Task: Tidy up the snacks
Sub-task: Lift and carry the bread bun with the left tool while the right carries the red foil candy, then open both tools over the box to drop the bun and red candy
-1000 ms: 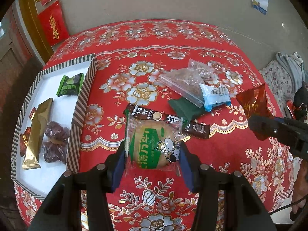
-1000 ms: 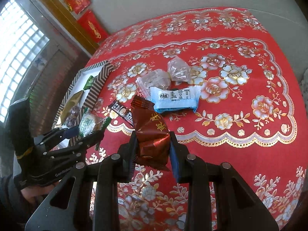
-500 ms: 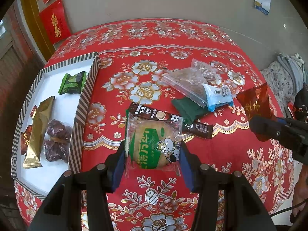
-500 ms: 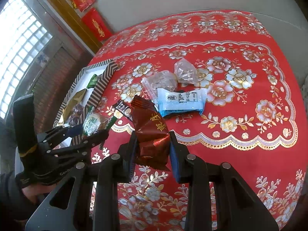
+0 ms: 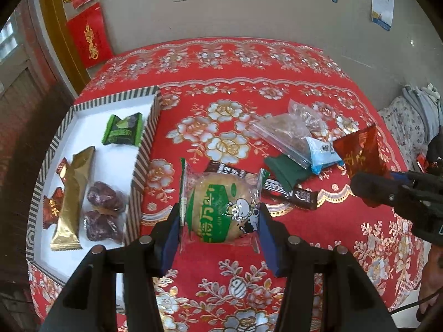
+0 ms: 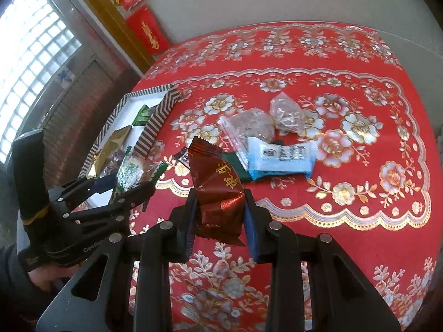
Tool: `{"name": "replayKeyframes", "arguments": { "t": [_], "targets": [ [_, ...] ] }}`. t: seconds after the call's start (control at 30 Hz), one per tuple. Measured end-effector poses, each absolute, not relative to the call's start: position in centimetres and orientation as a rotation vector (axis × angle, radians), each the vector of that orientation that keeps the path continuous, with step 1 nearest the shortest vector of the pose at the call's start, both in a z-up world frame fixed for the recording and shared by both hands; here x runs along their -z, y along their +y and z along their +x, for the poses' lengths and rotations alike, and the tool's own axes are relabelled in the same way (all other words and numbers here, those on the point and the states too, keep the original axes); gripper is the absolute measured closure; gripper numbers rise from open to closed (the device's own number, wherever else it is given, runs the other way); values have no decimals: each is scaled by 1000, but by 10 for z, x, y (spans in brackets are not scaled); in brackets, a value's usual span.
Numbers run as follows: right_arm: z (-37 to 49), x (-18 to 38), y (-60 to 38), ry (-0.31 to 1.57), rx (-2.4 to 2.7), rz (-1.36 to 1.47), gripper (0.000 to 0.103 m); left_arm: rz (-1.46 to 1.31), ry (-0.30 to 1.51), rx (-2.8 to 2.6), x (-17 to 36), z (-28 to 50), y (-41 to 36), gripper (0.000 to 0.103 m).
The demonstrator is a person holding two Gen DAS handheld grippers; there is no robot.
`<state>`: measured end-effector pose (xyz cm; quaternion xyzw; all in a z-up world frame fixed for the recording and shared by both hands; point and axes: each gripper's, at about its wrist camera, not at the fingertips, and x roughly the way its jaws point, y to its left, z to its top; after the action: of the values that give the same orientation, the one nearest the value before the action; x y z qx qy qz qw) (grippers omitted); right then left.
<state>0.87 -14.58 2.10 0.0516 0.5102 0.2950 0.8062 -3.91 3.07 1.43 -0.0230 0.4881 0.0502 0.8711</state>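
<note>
the left claw point(image 5: 218, 217) grips a round pastry in a clear green-printed wrapper point(image 5: 218, 207), with the striped white tray point(image 5: 144, 149) to its left; the right claw point(image 6: 220, 214) pinches a dark red foil packet point(image 6: 217, 191) above the counter point(image 6: 346, 235).

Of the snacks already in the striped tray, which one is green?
The green packet at the far end of the striped tray. The other packets there are the gold bar, dark-red dates and small red candies.

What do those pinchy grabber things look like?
Both are black plastic. The left gripper and right gripper have blue pads inside their fingers, silver round bolts, and triangle-shaped holes in the frames. The left one has small white lettering.
</note>
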Motion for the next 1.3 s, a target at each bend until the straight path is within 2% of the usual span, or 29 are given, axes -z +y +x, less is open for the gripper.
{"name": "replayKeyframes", "arguments": {
  "t": [0.4, 0.8, 0.97, 1.3],
  "targets": [
    [20, -28, -85, 1085, -693, 46, 74, -81, 1000, -182, -22, -43, 80, 49],
    [38, -21, -1, 1120, -750, -15, 74, -209, 980, -330, -17, -63, 169, 49],
    [51, -17, 45, 1143, -796, -30, 74, -273, 971, -425, -13, -75, 213, 49],
    [59, -8, 148, 1159, -877, -121, 74, -263, 973, -456, -10, -82, 246, 49]
  ]
}}
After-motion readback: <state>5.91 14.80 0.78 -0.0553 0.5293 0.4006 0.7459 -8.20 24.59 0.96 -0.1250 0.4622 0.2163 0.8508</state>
